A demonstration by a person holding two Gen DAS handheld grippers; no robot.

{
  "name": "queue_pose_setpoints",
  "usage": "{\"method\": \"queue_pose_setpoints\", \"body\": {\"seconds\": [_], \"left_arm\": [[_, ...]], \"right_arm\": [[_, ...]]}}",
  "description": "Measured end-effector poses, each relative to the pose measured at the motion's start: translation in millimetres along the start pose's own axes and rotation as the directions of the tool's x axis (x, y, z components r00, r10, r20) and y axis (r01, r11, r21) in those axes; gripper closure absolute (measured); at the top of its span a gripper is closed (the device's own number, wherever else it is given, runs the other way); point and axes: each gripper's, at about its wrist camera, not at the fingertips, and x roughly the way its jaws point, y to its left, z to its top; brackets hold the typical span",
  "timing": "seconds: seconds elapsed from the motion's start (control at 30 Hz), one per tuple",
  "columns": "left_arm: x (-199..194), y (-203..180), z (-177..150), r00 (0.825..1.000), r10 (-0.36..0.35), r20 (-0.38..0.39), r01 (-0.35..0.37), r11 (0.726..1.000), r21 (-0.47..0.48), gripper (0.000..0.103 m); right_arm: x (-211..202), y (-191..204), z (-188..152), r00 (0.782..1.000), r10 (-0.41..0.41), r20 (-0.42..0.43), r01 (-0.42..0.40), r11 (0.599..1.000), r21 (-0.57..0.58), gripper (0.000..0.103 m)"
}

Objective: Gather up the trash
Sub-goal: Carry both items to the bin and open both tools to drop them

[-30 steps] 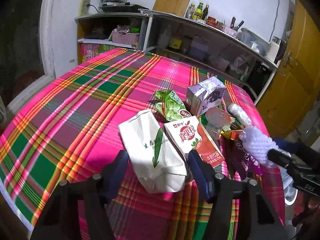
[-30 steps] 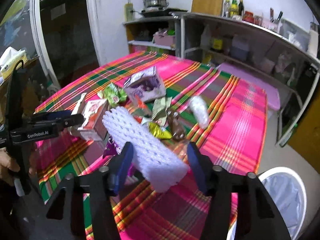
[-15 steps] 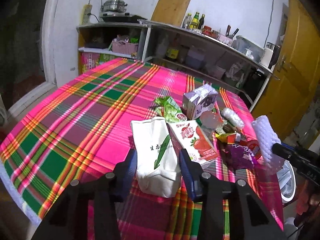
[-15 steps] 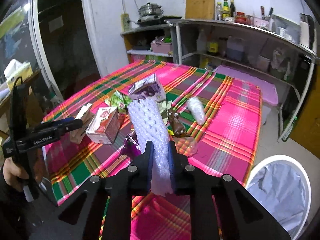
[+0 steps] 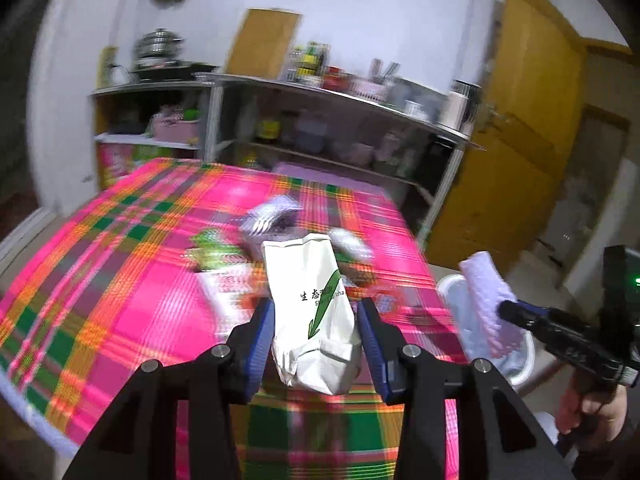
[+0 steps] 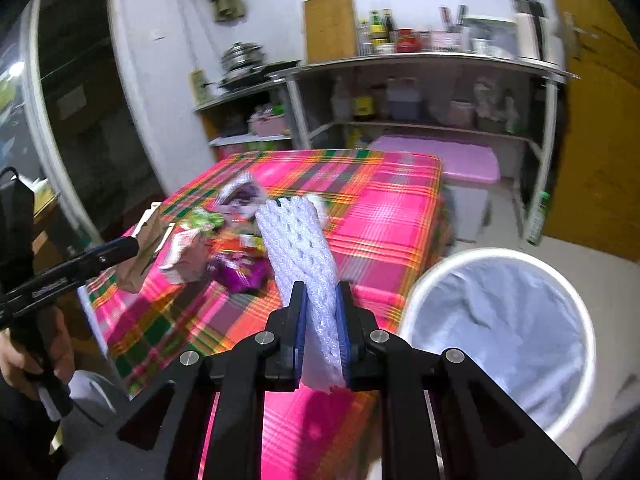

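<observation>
— Trash first: where is it?
— Most lies blurred mid-frame on the plaid tablecloth (image 6: 384, 216). The lined bin (image 6: 496, 332) fills the lower right of the right wrist view.
— Any writing?
— The white paper bag (image 5: 308, 308) carries green Chinese characters; the rest is too blurred to read.
— The claws?
— The left gripper (image 5: 316, 336) pinches that bag, now lifted off the cloth. The right gripper (image 6: 322, 332), closed since a second ago, clamps the white foam net sleeve (image 6: 300, 256).
</observation>
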Motion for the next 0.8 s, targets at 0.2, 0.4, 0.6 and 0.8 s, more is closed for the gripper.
{"method": "queue_pose_setpoints", "body": {"seconds": [0.2, 0.4, 0.6, 0.8], "left_arm": [[28.9, -66.3, -2.0, 0.988, -0.148, -0.049, 0.152, 0.985, 0.080, 0.060], [64.7, -120.9, -7.3, 0.960, -0.259, -0.109, 0.272, 0.953, 0.131, 0.059], [105.0, -161.8, -14.9, 0.929, -0.320, -0.186, 0.350, 0.923, 0.161, 0.056], [141.1, -187.0, -22.7, 0.919, -0.304, -0.252, 0.354, 0.917, 0.186, 0.054]], "right_arm": [[-20.8, -45.0, -19.1, 0.995, -0.100, -0.014, 0.101, 0.990, 0.097, 0.088], [-26.8, -83.1, -31.5, 0.982, -0.182, -0.041, 0.187, 0.968, 0.170, 0.088], [-24.7, -114.2, -40.3, 0.969, -0.238, -0.071, 0.247, 0.946, 0.210, 0.086], [-19.6, -133.3, -50.0, 0.962, -0.257, -0.095, 0.273, 0.931, 0.243, 0.072]]}}
